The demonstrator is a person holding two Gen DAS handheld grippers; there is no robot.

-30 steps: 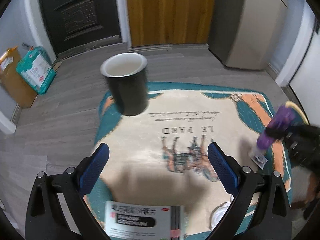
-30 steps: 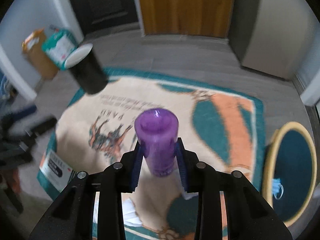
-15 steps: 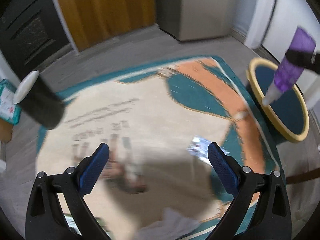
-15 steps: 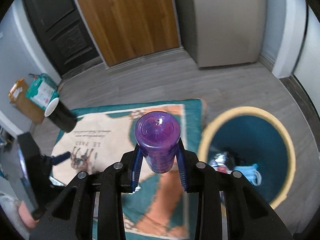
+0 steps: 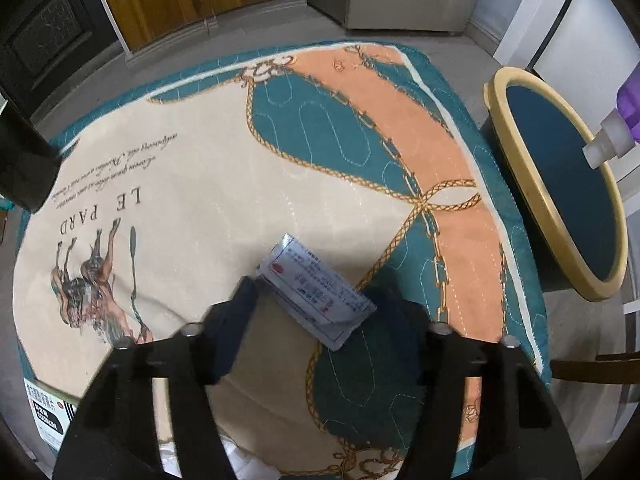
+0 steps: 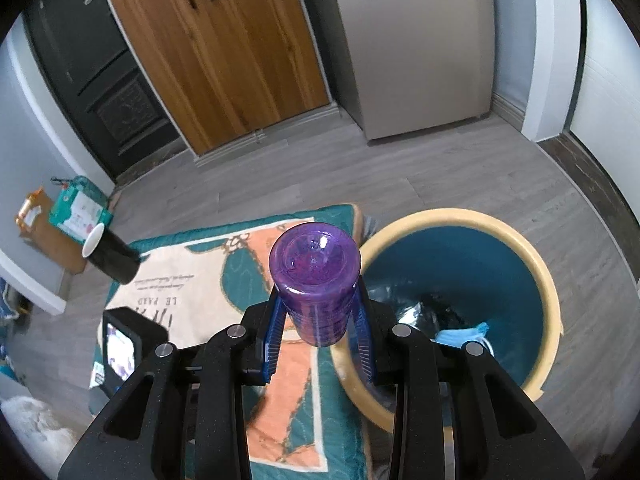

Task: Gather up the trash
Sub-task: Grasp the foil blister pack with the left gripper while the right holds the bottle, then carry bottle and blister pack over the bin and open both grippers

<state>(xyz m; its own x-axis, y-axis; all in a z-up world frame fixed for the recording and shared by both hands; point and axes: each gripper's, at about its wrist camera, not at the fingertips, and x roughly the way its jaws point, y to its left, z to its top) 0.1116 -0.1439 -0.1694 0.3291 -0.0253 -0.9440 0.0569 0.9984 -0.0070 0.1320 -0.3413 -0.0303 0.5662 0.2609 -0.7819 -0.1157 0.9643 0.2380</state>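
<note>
Jaws closing steeply downward around flat packet (image 5: 316, 284).

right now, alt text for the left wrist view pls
The left tongs are closing around a small silvery packet lying on a patterned rug. A yellow-rimmed blue bin stands to the right.

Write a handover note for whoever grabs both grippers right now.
Right gripper: shut on the purple bottle, held by the near rim of the bin.
Left gripper: jaws closing around the flat packet on the rug; pads not visibly pressing yet.
Done: blue mask and a shiny wrapper already in the bin.
Left: drop bottle, bin packet, then the box at the rug's edge and the black cup.
</note>
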